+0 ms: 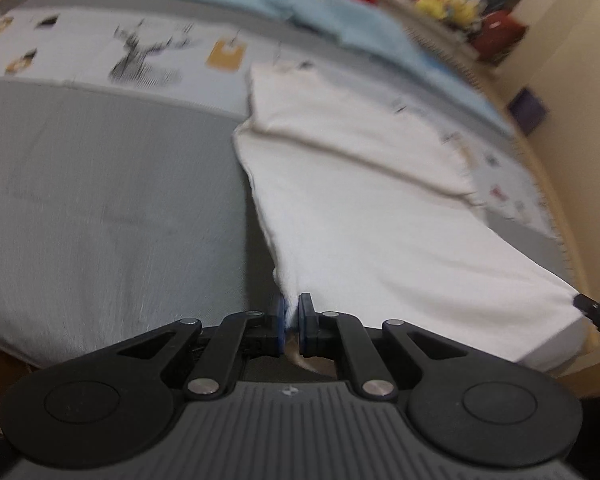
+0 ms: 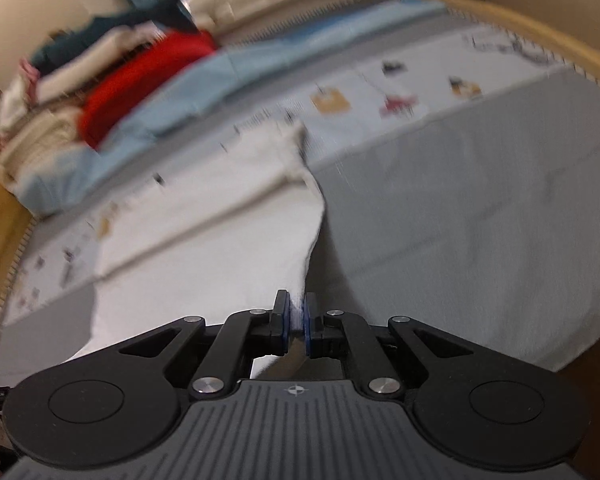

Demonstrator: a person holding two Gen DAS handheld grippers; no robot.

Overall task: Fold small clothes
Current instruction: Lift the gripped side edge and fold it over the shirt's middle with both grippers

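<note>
A white garment [image 1: 360, 200] lies spread on a grey bedspread [image 1: 100, 200], its near edge lifted off the surface. My left gripper [image 1: 293, 308] is shut on the garment's near left corner, the cloth pinched between the blue pads. In the right wrist view the same white garment [image 2: 204, 256] stretches away to the left, and my right gripper [image 2: 296, 312] is shut on its near right corner. The right gripper's tip [image 1: 596, 310] shows at the left wrist view's right edge, at the other corner. Both views are blurred.
A printed white sheet [image 1: 100, 48] and a light blue blanket [image 1: 320, 12] lie beyond the garment. A pile of clothes with a red item [image 2: 140, 80] sits at the far side. A wooden bed rim [image 2: 540, 20] and beige wall [image 1: 572, 60] border the bed.
</note>
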